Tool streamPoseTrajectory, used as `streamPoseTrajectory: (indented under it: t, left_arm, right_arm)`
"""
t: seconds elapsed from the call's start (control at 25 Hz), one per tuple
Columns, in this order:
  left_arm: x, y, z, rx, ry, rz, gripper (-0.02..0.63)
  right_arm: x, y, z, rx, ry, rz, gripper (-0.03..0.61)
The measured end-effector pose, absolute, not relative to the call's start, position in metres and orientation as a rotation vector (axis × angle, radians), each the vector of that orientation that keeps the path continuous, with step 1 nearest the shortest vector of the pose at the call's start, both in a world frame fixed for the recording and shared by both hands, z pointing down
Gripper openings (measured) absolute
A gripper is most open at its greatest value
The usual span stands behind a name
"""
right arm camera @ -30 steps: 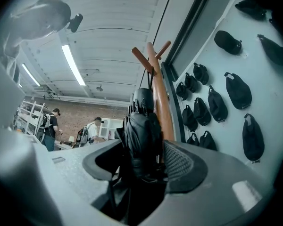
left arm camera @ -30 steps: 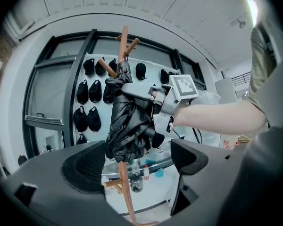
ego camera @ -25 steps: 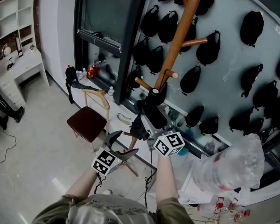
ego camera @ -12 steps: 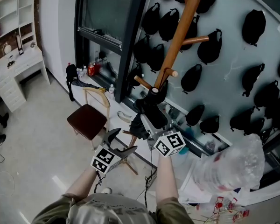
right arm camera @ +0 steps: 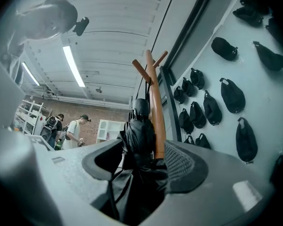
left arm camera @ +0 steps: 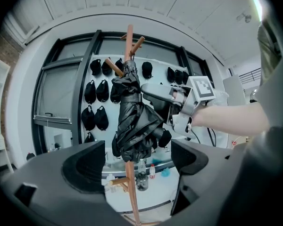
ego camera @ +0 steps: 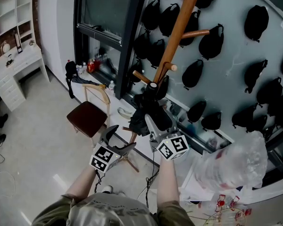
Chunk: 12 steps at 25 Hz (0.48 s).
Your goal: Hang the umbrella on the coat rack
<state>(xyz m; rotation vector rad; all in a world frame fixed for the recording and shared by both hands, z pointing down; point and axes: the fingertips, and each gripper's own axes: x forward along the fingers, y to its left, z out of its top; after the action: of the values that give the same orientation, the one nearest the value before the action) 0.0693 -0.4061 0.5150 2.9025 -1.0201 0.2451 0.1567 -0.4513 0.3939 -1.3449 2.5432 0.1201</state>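
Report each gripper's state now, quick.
Left gripper: open, jaws apart, nothing between them.
Right gripper: jaws closed on the folded black umbrella.

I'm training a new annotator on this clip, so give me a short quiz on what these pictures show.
1. True or false: the left tool is shut on the umbrella.
2. What hangs on the wall? A) coats B) black caps C) keys
3. Fill in: the right tool holds the umbrella next to the wooden ____.

Key
1. False: its jaws stand apart with nothing in them, away from the umbrella.
2. B
3. rack
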Motion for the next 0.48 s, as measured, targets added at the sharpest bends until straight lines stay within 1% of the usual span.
streamPoseTrajectory:
  t: [0.16, 0.36, 0.48]
  left_arm:
    - [0.061, -0.407, 0.505, 2.885, -1.09, 0.219, 0.443]
    - [0.05, -0.407, 0.496, 2.882, -1.175, 0.217, 0.443]
    - [0.041, -0.408, 0.494, 2.844, -1.233, 0.166, 0.44]
  right_arm:
    - [0.168, -0.429, 0.393, -1.387, 2.488, 0.132, 0.265]
    - [0.189, -0.402, 0.403, -1.536, 2.36, 0.031, 0.265]
    - [0.191, -0.385, 0.409, -1.564, 2.327, 0.053, 0.265]
